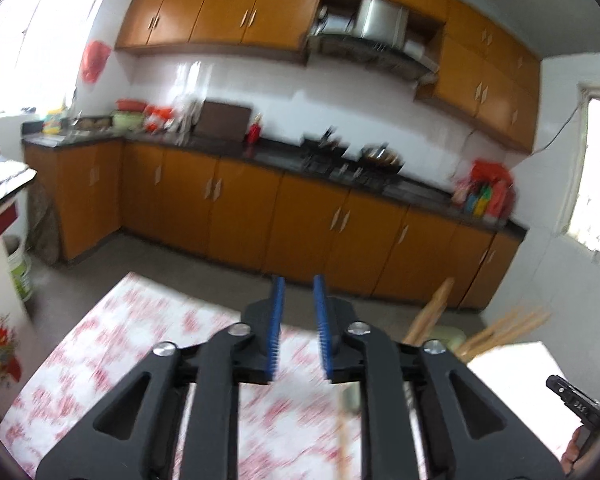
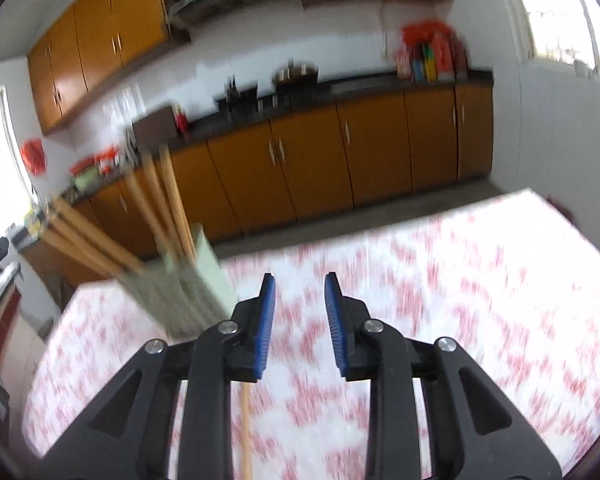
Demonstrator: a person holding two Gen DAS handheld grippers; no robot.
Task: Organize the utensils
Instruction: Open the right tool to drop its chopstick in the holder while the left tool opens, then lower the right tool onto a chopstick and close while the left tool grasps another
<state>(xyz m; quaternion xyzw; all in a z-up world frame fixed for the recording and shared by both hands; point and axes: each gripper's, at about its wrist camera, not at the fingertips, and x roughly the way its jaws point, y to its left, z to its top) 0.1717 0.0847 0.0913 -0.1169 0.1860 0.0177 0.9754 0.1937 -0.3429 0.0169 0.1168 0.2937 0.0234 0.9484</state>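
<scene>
Several long wooden utensils [image 2: 156, 204] already stood in the pale green holder [image 2: 188, 284] on the red-patterned white counter [image 2: 460, 300]. One wooden stick [image 2: 245, 432] lay loose below. Both the left gripper [image 1: 300, 320] and right gripper [image 2: 300, 320] had jaws parted, empty.

wooden utensils [image 2: 160, 208] upright in green holder [image 2: 188, 292], tabletop

Left claw [image 1: 299, 292]: jaws slightly apart, nothing between the blue pads.
Right claw [image 2: 300, 290]: jaws slightly wider apart, pads empty.
</scene>
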